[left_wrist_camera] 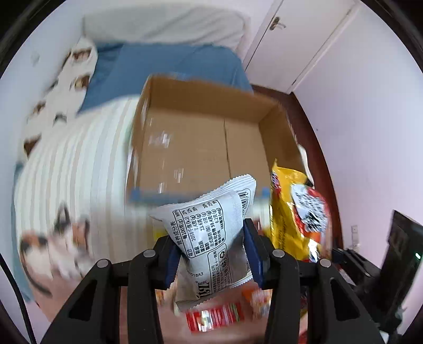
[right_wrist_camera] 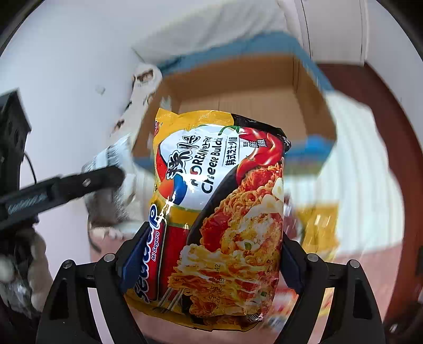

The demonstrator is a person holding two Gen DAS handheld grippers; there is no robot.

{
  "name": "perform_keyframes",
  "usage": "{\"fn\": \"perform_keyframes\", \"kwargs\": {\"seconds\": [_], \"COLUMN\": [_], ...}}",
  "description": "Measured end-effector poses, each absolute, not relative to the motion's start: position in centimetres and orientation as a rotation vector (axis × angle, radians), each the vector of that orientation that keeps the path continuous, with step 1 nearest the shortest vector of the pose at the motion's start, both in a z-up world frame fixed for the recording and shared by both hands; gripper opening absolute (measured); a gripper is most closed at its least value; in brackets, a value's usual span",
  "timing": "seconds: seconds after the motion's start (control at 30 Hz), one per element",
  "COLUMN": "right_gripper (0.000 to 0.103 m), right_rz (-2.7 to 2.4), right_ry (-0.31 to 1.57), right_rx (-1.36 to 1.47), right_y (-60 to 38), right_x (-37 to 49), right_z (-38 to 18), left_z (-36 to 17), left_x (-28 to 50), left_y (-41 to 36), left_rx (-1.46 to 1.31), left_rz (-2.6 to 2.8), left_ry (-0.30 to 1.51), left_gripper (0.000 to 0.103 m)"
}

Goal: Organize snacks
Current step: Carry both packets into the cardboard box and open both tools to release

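Left wrist view, from its left edge: a bed covered in soft cloth with pale cream stripes and a cat print, smeared by blur, then a blue sheet and a grey-white pillow toward the top. Next comes an open cardboard box, matte brown, square-walled, its floor bare with a seam down the middle and blue tape along the near rim. In front of it the left gripper pinches a small silver-white foil snack packet with a crimped, zigzag top and a printed nutrition table; the blue pads press its sides and the packet's lower end is cut off behind the black fingers. Right of it, glossy and crinkled, hangs a yellow instant noodle packet, partly blurred. Red wrappers below the gripper are too smeared to name.

Right wrist view, from its left: the other gripper's black bar crosses in, with the silver packet beyond it only a grey blur. At centre the right gripper stands wide, its blue pads clamping the sides of the noodle packet, shiny plastic printed with noodles and "Cheese Buldak". The packet hides much of the box behind it. Yellow and red shapes at the right are hard to make out.
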State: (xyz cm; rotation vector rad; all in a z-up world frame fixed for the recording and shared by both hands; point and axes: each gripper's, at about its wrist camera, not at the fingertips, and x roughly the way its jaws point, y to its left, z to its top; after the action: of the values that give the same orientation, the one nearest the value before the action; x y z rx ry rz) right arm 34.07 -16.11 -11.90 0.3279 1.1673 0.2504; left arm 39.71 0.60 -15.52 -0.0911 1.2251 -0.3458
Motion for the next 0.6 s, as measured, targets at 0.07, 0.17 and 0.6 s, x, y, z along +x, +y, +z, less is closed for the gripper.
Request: {"fn": "perform_keyframes", "kwargs": {"seconds": [0.07, 0.17, 0.6], "right_gripper": [0.087, 0.087, 0.087], "right_rz": [0.231, 0.199, 0.139], "right_ry": [1.118, 1.083, 1.148], "right_rx": [0.293, 0.247, 0.179], "right_y": [-17.3, -18.7, -22.3], "right_x": [36.4, 39.5, 51.2], "right_z": [-10.6, -10.1, -16.3], "left_z": [-15.6, -16.7, -24.0], "left_x": [42.7, 46.6, 57.6], "left_y": [-0.7, -2.3, -5.2], "left_rx": [-0.062, -0.026, 0.033], "left_rz": [-0.353, -0.347, -0.291], "left_ry": [1.215, 1.222, 1.341], "left_gripper": [0.041, 0.041, 0.041]}}
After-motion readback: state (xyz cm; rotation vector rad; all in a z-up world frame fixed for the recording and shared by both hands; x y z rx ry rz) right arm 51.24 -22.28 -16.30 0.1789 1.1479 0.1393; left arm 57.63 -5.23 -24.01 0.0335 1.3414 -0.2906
